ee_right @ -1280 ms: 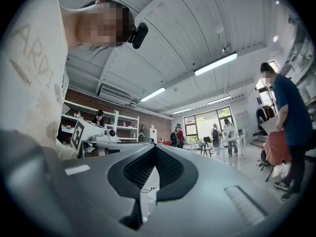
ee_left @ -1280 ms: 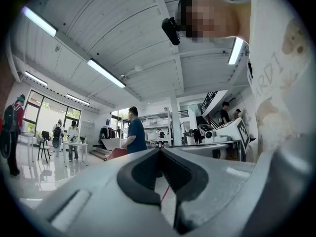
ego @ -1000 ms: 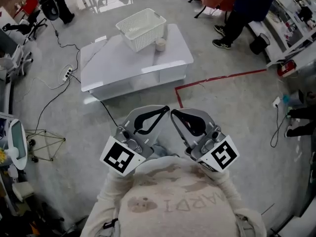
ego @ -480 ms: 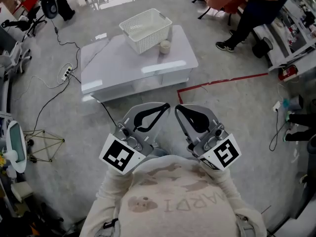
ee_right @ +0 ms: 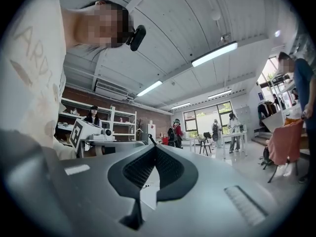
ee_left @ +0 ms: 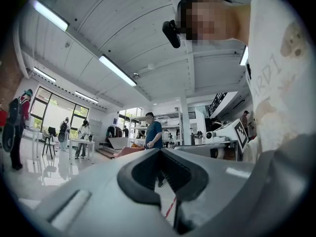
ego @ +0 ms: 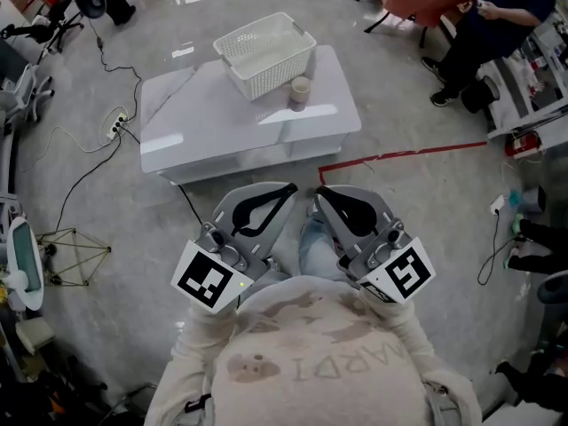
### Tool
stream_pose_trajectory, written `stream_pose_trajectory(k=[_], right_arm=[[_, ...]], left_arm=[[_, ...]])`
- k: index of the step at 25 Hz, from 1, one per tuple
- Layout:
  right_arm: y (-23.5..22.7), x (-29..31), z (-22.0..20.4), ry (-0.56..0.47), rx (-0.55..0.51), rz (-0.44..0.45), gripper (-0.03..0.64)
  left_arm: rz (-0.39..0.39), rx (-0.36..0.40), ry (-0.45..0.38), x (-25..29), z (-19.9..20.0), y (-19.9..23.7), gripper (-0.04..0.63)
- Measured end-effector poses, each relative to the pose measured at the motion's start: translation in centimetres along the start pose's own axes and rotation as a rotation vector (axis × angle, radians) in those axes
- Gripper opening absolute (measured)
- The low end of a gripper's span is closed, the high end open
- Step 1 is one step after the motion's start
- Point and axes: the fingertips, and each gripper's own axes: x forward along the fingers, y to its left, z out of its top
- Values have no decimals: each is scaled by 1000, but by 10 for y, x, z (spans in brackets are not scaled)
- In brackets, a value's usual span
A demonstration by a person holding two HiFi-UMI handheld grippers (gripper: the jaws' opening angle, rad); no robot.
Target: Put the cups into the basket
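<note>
A beige cup (ego: 300, 91) stands upright on the white low table (ego: 204, 118), just right of the white lattice basket (ego: 266, 51), whose inside shows nothing. I hold both grippers close to my chest, well short of the table. The left gripper (ego: 290, 188) and the right gripper (ego: 320, 192) are shut with nothing in them, their tips nearly meeting. In the left gripper view the left gripper (ee_left: 159, 150) points up across the room, and so does the right gripper (ee_right: 155, 147) in the right gripper view; neither view shows cup or basket.
Grey floor lies between me and the table. Cables and a power strip (ego: 118, 130) run along the floor at the left, near a wire stand (ego: 75, 260). A red tape line (ego: 399, 153) marks the floor at the right. A person (ego: 493, 20) stands at the far right.
The table, basket and cup sit slightly lower and nearer in the head view. Both grippers stay shut at my chest. The person at the far right has shifted rightward.
</note>
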Motion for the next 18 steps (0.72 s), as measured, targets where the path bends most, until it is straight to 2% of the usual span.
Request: stream_pose_trajectory(k=[13, 18], right_arm=[[-187, 44, 21, -22, -12, 148, 25], [-232, 60, 18, -20, -10, 189, 25]], left_arm=[[138, 66, -32, 154, 11, 93, 0], [191, 104, -34, 187, 10, 124, 0]])
